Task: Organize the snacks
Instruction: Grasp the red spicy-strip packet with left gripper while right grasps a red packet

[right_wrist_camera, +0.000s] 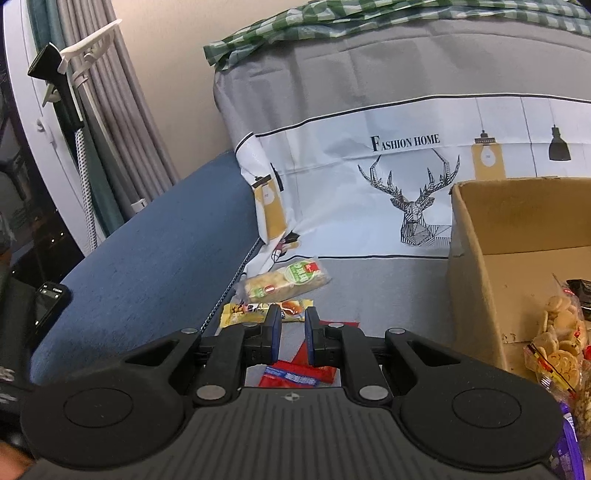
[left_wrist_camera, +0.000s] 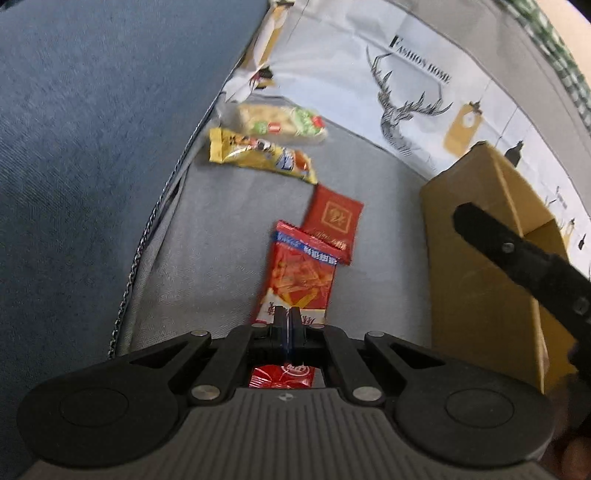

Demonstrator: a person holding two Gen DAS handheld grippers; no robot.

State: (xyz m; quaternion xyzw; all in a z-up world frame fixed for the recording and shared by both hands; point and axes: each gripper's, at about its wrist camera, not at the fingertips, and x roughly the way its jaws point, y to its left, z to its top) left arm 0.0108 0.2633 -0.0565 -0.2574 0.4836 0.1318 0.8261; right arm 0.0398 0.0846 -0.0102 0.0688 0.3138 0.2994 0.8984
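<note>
The box (right_wrist_camera: 480, 236) on the sofa (left_wrist_camera: 207, 236) already holds a cookie bag (right_wrist_camera: 557, 343). Four snacks still lie outside: sandwich (left_wrist_camera: 280, 120), yellow bar (left_wrist_camera: 258, 153), red packet (left_wrist_camera: 332, 218), fries pack (left_wrist_camera: 299, 273). The left gripper (left_wrist_camera: 287, 317) has its fingers closed empty above the fries pack, and the right gripper (right_wrist_camera: 291, 325) is almost closed and holds nothing.

The sofa seat cover (left_wrist_camera: 229, 229) is plain grey, its armrest (left_wrist_camera: 92, 147) at nine o'clock denim blue. The backrest cloth (right_wrist_camera: 332, 177) is white with a black line-drawn stag, black lettering and mustard lamp panels. On top lies a green-and-white checked cloth (right_wrist_camera: 295, 26). The snack packets are yellow (left_wrist_camera: 258, 155), dark red with gold print (left_wrist_camera: 332, 221), and red-orange with a blue band (left_wrist_camera: 299, 277). The cardboard box (right_wrist_camera: 476, 266) at three o'clock is plain tan.
</note>
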